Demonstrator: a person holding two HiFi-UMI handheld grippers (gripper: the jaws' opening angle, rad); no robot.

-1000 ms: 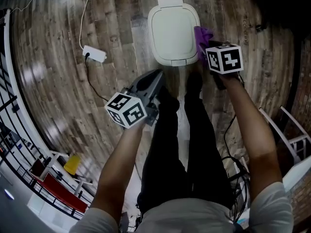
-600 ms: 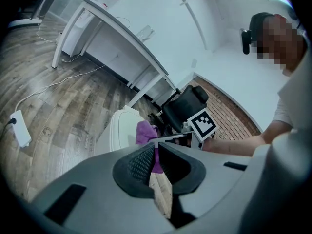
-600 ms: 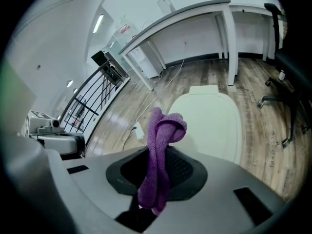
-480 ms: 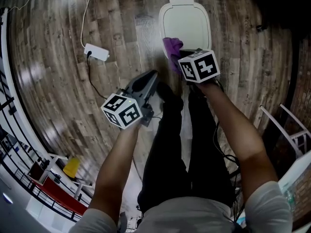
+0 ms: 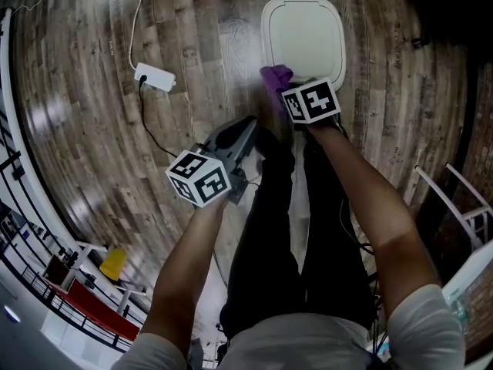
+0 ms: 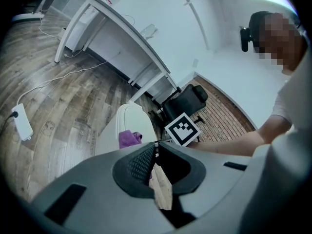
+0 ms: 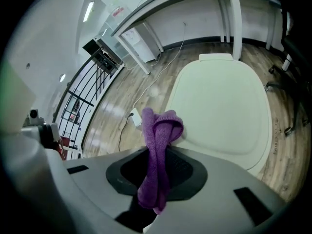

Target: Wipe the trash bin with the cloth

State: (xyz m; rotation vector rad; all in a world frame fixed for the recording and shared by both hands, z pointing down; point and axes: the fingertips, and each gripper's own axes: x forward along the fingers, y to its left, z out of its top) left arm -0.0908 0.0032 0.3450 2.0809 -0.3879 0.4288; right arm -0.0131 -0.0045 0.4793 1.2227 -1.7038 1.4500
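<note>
Nearest the person, the left gripper (image 6: 156, 149) is held low beside the legs, its jaws brought together with nothing between them, and it is kept well apart from the work. Further forward, the right arm is stretched out almost straight and angled down, and the right gripper (image 7: 158, 152) is clamped on the purple cloth (image 7: 163, 126), which is bunched into a fold standing up out of the jaws. The front of that fold is set at the near left edge of the lid of the trash bin (image 5: 304, 33), touching it or just short of it; which cannot be told. The bin stands on the wooden floor (image 5: 85, 91) directly ahead of the right gripper, with the long axis of its lid running away from the person. The right hand is therefore judged the nearer one, and a stroke forward along the lid is what the coming wipe appears to call for. Beyond, to the left, a white power strip (image 5: 154, 76) lies on the floor.
</note>
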